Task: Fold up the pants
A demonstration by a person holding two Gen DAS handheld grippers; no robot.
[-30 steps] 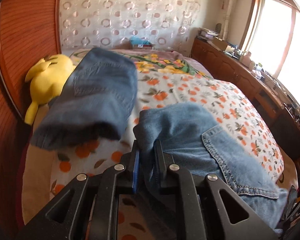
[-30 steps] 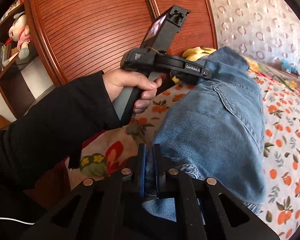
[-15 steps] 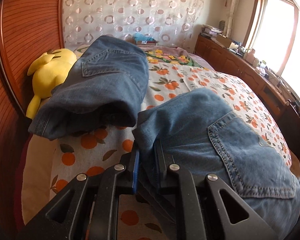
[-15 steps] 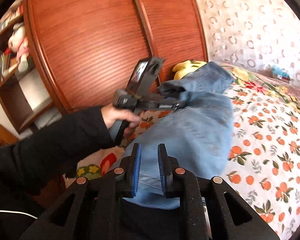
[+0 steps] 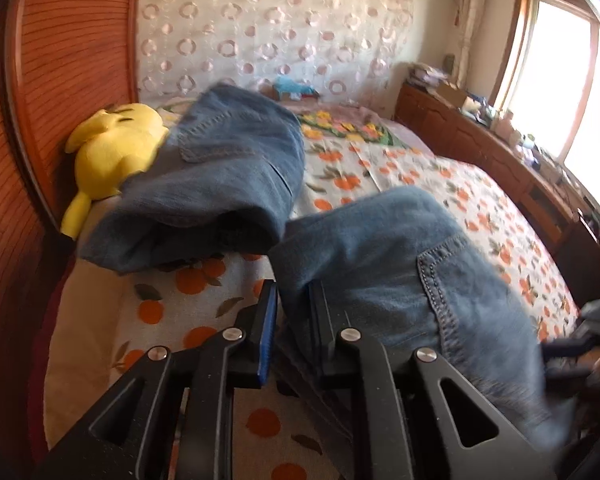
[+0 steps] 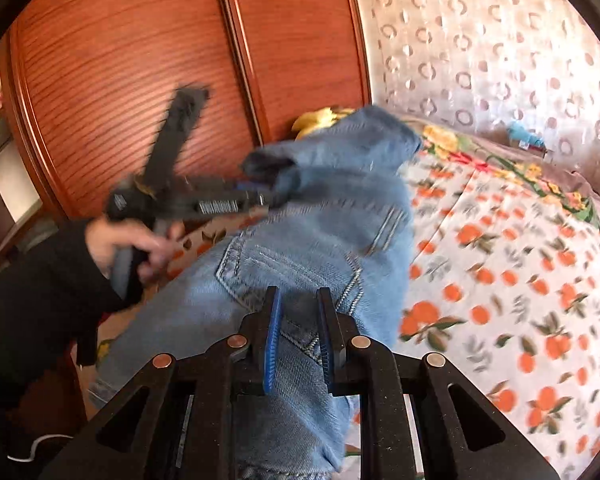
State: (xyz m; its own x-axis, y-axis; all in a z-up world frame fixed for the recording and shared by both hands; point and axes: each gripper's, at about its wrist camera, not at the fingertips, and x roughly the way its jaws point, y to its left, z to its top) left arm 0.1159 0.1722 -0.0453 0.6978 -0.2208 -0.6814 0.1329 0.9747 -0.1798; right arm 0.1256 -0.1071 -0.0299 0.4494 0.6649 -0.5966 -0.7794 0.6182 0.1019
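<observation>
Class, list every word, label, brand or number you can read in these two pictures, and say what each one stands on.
None can be read.
White label on the side of the left gripper, seen from the right wrist: print too blurred to read.
Jeans: no lettering shows, only stitching.
Items on the sideboard under the window: too small to read.
</observation>
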